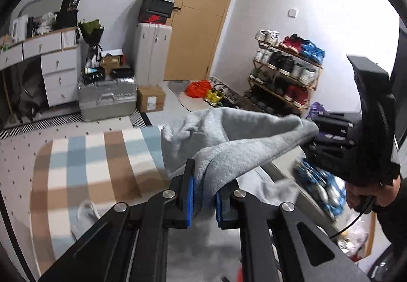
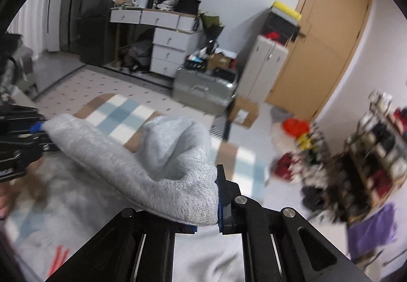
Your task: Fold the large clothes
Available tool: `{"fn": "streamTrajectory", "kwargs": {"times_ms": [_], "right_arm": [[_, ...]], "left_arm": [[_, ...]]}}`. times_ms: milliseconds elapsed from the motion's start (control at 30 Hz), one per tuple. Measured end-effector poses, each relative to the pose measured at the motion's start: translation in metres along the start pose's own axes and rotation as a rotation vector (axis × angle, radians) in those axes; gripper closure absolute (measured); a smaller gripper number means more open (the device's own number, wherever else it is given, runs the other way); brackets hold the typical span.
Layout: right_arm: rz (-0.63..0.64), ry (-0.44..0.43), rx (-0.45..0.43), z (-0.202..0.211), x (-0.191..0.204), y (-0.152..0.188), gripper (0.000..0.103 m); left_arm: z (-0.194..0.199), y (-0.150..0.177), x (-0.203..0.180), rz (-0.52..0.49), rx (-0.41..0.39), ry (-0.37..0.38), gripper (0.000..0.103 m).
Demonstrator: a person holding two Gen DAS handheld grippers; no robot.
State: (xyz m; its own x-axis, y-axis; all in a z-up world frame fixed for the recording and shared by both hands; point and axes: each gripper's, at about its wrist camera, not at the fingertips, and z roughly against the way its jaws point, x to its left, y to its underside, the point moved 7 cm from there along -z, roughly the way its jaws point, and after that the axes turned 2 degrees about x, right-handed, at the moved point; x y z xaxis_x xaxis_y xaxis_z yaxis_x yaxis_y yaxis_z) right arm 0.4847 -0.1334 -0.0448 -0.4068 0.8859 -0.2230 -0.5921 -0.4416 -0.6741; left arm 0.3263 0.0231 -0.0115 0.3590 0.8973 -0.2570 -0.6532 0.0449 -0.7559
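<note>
A grey sweatshirt hangs in the air, its ribbed edge stretched between both grippers. My left gripper is shut on one end of that edge, the cloth pinched between its blue pads. In the same view my right gripper grips the other end at the right, held by a hand. From the right wrist view, my right gripper is shut on the grey sweatshirt, and my left gripper clamps the far end at the left. The rest of the garment droops below.
A striped blue, brown and white rug lies under the garment. A shoe rack stands at the right wall, a silver case and a cardboard box by the wooden door. White drawers line the far wall.
</note>
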Motion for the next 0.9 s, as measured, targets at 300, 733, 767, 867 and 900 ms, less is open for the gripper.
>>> {"fn": "streamTrajectory", "kwargs": {"times_ms": [300, 733, 767, 867, 900], "right_arm": [[0.004, -0.078, 0.094, 0.030, 0.064, 0.122, 0.094], [-0.066, -0.153, 0.245, -0.003, 0.110, 0.261, 0.059], [-0.070, -0.183, 0.250, -0.002, 0.113, 0.264, 0.033], [-0.113, -0.239, 0.254, 0.005, 0.113, 0.276, 0.017], [-0.130, -0.250, 0.262, 0.009, 0.112, 0.280, 0.017]], "left_arm": [[0.001, 0.073, -0.017, 0.039, 0.080, 0.021, 0.094], [-0.016, 0.140, -0.030, -0.189, 0.281, -0.030, 0.089], [-0.014, 0.140, -0.028, -0.182, 0.286, -0.018, 0.089], [0.000, 0.143, -0.023, -0.130, 0.291, 0.091, 0.074], [0.009, 0.139, -0.022, -0.102, 0.291, 0.154, 0.069]]}}
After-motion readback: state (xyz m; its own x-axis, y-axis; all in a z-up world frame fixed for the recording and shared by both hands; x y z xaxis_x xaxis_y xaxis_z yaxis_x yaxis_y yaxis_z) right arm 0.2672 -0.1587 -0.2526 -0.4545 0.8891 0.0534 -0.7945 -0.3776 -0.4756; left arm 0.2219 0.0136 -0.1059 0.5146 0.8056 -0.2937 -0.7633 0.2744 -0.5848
